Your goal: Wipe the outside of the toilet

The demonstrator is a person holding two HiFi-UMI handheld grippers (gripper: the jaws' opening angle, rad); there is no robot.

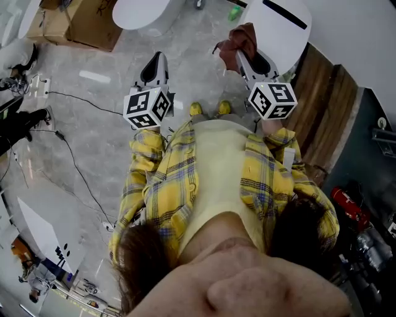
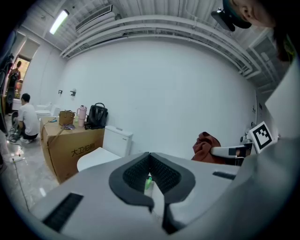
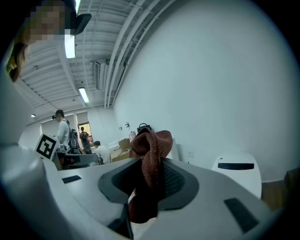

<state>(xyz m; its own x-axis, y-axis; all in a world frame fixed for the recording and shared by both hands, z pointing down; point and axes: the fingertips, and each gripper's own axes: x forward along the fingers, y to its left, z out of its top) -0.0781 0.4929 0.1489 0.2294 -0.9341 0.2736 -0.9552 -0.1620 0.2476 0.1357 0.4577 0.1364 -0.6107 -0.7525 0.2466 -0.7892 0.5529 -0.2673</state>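
Note:
A white toilet (image 1: 281,25) with a black strip on top stands at the upper right, just beyond my right gripper (image 1: 240,54). That gripper is shut on a reddish-brown cloth (image 1: 240,38), which bunches out above the jaws and hangs in the air short of the toilet. In the right gripper view the cloth (image 3: 151,146) fills the jaws of the right gripper (image 3: 150,164), with the toilet (image 3: 236,172) to its right. My left gripper (image 1: 154,62) is held level beside it, shut and empty. In its own view the left gripper (image 2: 149,157) has its pads together.
A second white toilet (image 1: 141,12) (image 2: 105,151) stands beside a cardboard box (image 1: 83,23) (image 2: 70,146) with bags on it. A green bottle (image 1: 235,12) sits on the floor between the toilets. Cables (image 1: 74,161) cross the floor at left. A wood panel (image 1: 322,117) lies at right. People (image 3: 101,151) are far off.

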